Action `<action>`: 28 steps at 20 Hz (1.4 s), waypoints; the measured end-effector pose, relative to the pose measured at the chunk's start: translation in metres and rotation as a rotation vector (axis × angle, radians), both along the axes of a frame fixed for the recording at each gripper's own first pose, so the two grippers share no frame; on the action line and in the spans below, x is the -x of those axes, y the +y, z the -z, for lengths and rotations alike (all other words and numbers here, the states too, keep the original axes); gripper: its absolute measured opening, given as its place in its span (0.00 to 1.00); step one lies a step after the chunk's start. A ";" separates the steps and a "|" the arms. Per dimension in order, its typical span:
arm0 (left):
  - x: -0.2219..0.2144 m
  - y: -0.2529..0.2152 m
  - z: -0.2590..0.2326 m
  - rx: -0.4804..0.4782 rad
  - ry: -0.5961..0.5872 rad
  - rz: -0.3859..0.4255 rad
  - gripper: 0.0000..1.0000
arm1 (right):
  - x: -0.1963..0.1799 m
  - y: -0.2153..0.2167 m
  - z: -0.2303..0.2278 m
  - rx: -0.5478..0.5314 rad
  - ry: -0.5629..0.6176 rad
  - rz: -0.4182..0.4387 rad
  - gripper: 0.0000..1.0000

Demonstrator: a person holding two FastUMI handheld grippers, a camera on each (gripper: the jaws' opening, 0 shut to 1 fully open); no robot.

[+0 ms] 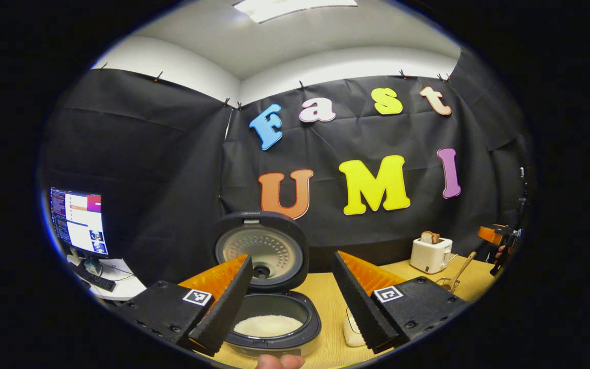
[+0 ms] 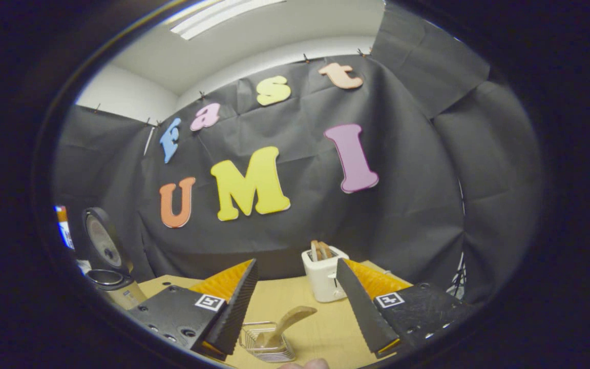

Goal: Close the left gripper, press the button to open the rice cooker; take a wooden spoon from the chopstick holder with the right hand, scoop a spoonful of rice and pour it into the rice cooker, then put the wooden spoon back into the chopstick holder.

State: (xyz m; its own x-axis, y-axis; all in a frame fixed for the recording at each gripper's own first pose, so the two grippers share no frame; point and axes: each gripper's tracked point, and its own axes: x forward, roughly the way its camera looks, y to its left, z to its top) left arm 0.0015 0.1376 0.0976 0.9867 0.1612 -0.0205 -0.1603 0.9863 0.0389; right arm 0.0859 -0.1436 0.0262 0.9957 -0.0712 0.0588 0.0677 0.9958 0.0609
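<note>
Left gripper view has the left gripper (image 1: 287, 300) spread wide with nothing held, framing the black rice cooker (image 1: 269, 287), lid up, white rice (image 1: 268, 325) inside, at lower centre. Right gripper view has the right gripper (image 2: 295, 307) equally wide and empty above the wooden spoon (image 2: 285, 323) leaning in the wire chopstick holder (image 2: 267, 346), before a white toaster (image 2: 324, 274).
</note>
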 end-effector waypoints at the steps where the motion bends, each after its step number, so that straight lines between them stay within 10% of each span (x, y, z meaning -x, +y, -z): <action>1: -0.010 0.003 -0.008 -0.008 0.003 0.006 0.99 | 0.008 0.006 -0.005 0.035 -0.020 -0.008 0.88; 12: -0.108 0.068 -0.056 -0.001 0.109 -0.013 0.98 | 0.058 0.045 0.017 0.154 -0.021 -0.132 0.95; 28: -0.190 0.119 0.006 0.161 0.497 -0.059 0.99 | 0.069 0.075 0.041 0.137 0.019 -0.235 0.96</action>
State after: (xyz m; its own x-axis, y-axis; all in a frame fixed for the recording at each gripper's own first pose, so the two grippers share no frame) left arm 0.1918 0.2561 0.0913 0.8411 0.1724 -0.5126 -0.2163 0.9760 -0.0268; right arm 0.0168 -0.0689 -0.0150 0.9850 0.1696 0.0331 -0.1668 0.9832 -0.0746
